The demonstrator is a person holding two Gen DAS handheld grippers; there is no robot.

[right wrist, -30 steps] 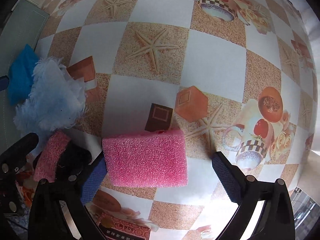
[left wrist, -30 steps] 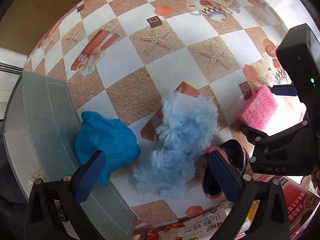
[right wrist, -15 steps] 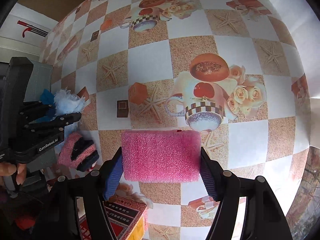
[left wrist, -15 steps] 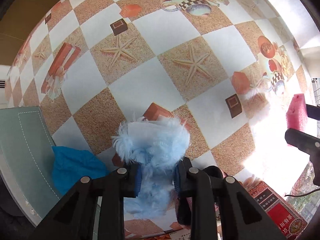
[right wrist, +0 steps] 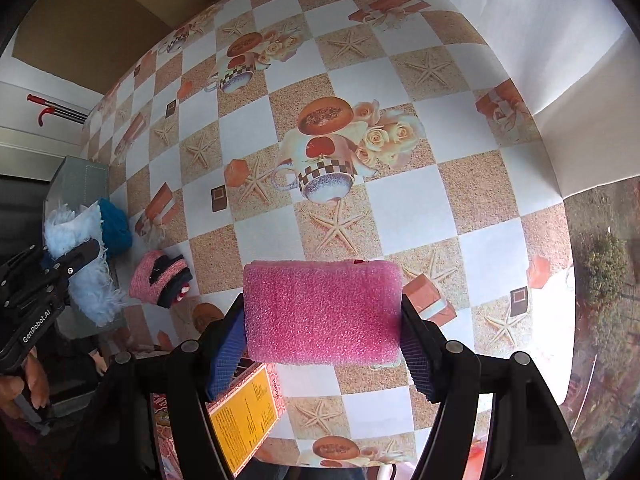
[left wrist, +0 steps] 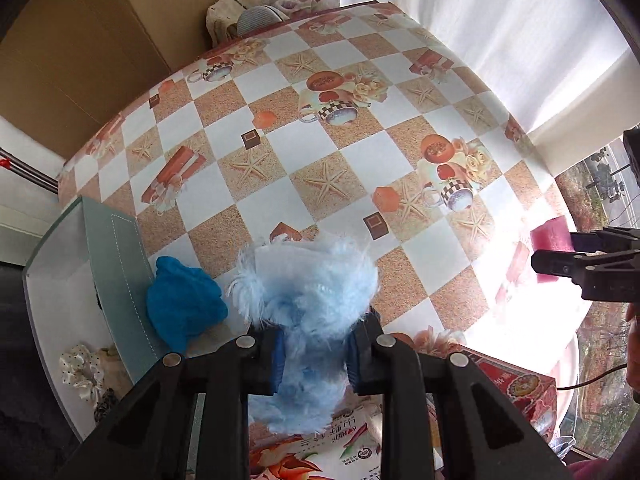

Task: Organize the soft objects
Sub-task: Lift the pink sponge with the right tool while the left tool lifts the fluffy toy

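Note:
My left gripper [left wrist: 316, 354] is shut on a fluffy light-blue plush [left wrist: 308, 300] and holds it above the table; the same plush [right wrist: 80, 264] shows at the left of the right wrist view. My right gripper [right wrist: 322, 348] is shut on a pink foam sponge [right wrist: 322, 312], lifted off the checkered tablecloth [right wrist: 400, 208]. That sponge [left wrist: 550, 236] appears at the right edge of the left wrist view. A crumpled blue cloth [left wrist: 182, 304] lies by a grey-green box [left wrist: 116, 280]. A pink and black knitted item [right wrist: 162, 282] rests on the table.
The grey-green box holds a white spotted scrunchie [left wrist: 80, 368] and small fabric bits. Printed packets [left wrist: 332, 440] and a red box [left wrist: 516, 384] sit at the near edge; a yellow-labelled box [right wrist: 244, 416] lies below my right gripper. A white curtain [left wrist: 500, 32] hangs behind; towels [left wrist: 272, 4] are piled beyond the far edge.
The left gripper went from open over the plush to shut on it and lifted it. The right gripper closed on the pink sponge, raised it and rolled.

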